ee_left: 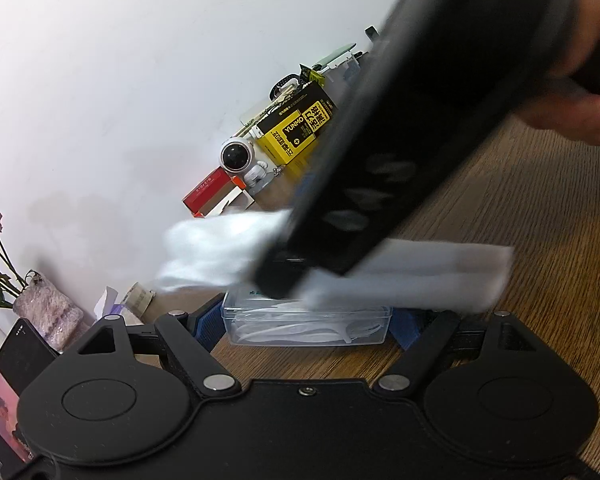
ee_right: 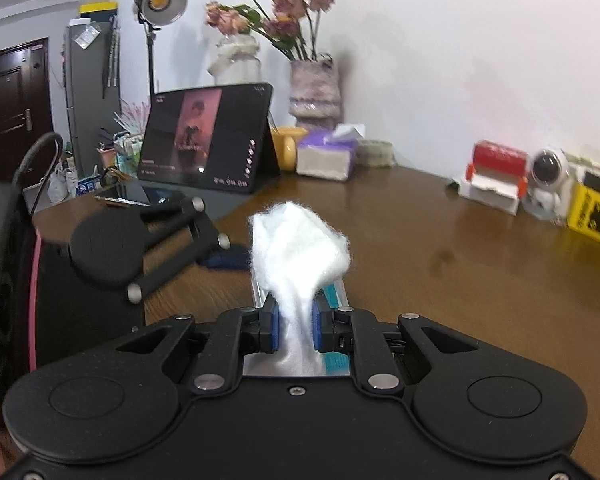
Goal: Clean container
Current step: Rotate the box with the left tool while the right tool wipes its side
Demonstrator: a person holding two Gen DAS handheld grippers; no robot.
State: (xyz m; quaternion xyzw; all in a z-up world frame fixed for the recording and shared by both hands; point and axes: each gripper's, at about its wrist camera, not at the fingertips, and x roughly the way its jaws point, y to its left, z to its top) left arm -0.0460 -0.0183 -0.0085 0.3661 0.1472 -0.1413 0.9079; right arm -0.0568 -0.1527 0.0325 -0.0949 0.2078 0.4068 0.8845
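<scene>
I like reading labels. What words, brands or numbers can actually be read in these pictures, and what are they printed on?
"YUNMO": on the yellow and black box by the wall, next to a plus sign.
Large Chinese characters on the same box: rotated, not legible to me.
Red box: print too blurred.
Tablet screen text: too small.

Your right gripper [ee_right: 294, 330] was black with blue pads [ee_right: 275, 330], pinching a white fluffy cloth [ee_right: 298, 248]. The container [ee_left: 306, 326] was clear plastic (a teal label showed beneath). The table [ee_right: 440, 264] had brown wood grain. You had a yellow-and-black box [ee_left: 296, 130] and pink dried roses [ee_right: 280, 4] behind.
</scene>
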